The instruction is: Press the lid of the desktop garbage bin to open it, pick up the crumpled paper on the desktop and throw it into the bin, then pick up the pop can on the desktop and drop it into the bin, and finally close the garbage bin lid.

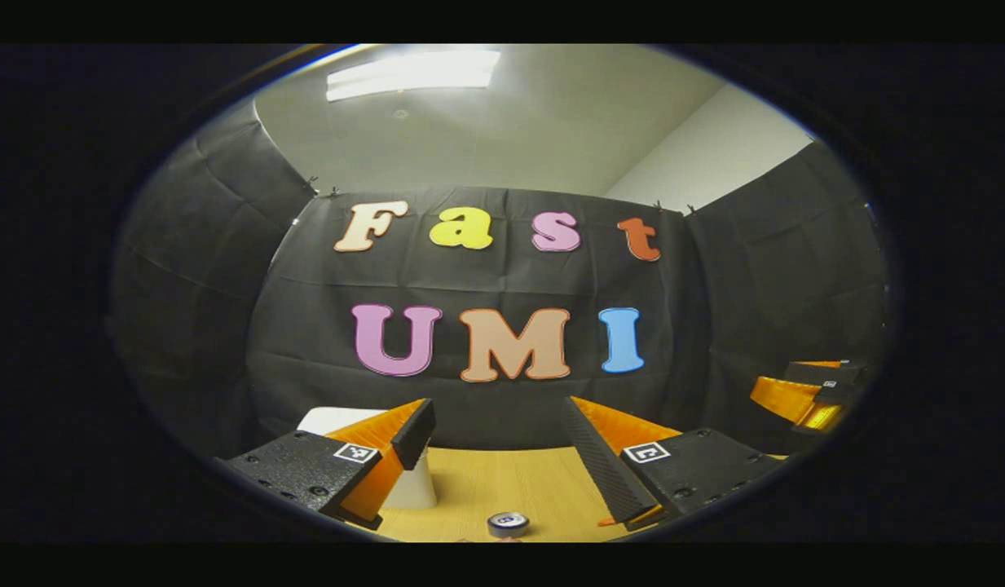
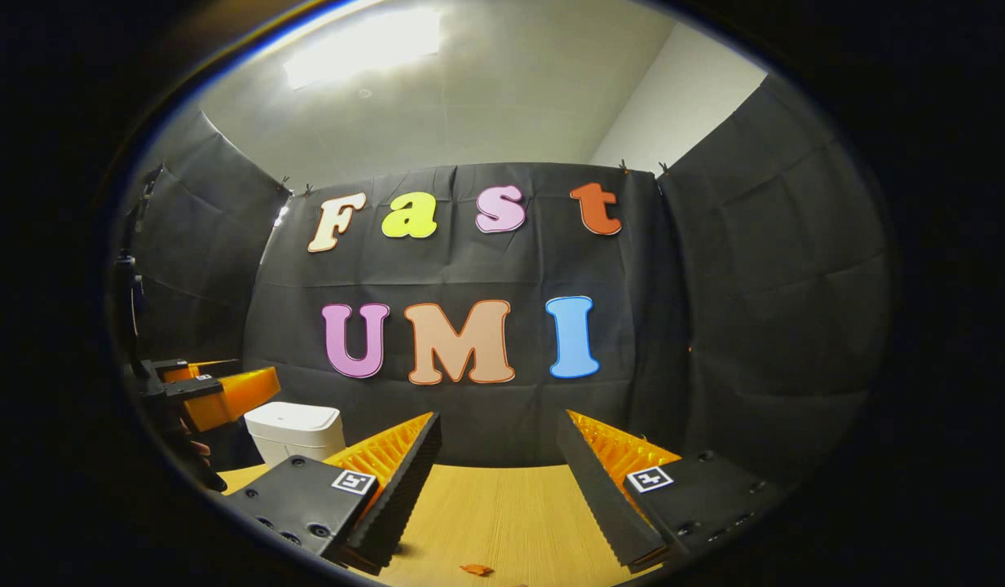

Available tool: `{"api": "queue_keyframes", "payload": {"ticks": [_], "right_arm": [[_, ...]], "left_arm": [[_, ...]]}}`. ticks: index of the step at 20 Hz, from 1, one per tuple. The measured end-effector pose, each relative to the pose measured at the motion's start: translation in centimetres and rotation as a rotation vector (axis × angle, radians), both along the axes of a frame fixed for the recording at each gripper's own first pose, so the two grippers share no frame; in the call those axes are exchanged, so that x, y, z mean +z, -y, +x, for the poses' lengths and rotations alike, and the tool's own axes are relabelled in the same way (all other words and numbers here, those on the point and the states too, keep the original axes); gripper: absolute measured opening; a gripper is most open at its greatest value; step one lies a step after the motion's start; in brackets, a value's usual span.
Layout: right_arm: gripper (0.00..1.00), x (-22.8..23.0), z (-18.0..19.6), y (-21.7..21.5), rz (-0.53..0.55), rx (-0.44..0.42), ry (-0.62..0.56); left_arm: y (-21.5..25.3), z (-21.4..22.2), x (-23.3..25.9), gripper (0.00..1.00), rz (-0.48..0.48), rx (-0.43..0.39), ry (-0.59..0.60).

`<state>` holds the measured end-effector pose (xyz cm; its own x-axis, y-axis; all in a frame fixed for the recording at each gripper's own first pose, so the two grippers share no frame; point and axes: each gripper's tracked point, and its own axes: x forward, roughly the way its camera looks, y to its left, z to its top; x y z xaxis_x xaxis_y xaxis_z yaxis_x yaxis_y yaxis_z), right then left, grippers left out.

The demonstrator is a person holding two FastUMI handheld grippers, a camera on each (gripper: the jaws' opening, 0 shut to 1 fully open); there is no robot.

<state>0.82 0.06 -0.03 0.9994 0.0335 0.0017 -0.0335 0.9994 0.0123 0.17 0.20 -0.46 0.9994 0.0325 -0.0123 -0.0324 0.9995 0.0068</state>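
Step in hand: the start, judging by the closed lid on the white garbage bin (image 2: 294, 430); nothing is held.
Left gripper (image 1: 495, 440): jaws wide, empty, above the counter (image 1: 502, 489).
Right gripper (image 2: 496, 465): jaws wide, empty, well to the bin's right.
Bin: upright at the counter's far left, long axis vertical, partly behind the left gripper's finger.
Pop can (image 1: 508, 523): stands upright near the front edge, top up.
Crumpled paper: cannot place it.
Next move: bring the left gripper down onto the lid and press.
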Motion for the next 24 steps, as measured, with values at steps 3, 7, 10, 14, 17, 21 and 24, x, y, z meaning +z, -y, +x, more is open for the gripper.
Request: {"api": "queue_keyframes", "payload": {"ticks": [3,7,10,14,17,21,24], "right_arm": [[0.95,0.0,0.2,0.0,-0.005,-0.001,0.003],[0.95,-0.1,0.5,-0.1,-0.007,0.014,0.008],[0.95,-0.2,0.7,-0.1,0.009,0.034,0.009],[0.95,-0.6,1.0,0.7,0.012,0.044,0.005],[0.95,-1.1,1.3,1.2,0.019,0.051,-0.009],[0.95,-1.3,2.0,2.3,0.025,0.039,-0.022],[0.95,-1.5,2.3,2.5,0.038,0.04,-0.033]], "left_arm": [[-0.2,0.0,-0.2,0.93,-0.011,0.005,-0.005],[-0.1,0.4,-0.6,0.92,-0.009,0.012,-0.023],[0.1,0.4,-0.8,0.93,-0.001,0.022,-0.03],[0.5,0.4,-1.5,0.93,0.007,0.032,-0.051],[0.6,0.3,-1.7,0.93,0.015,0.046,-0.056],[0.3,0.2,-2.2,0.93,0.02,0.066,-0.069],[0.1,0.3,-2.6,0.92,0.019,0.085,-0.08]]}}
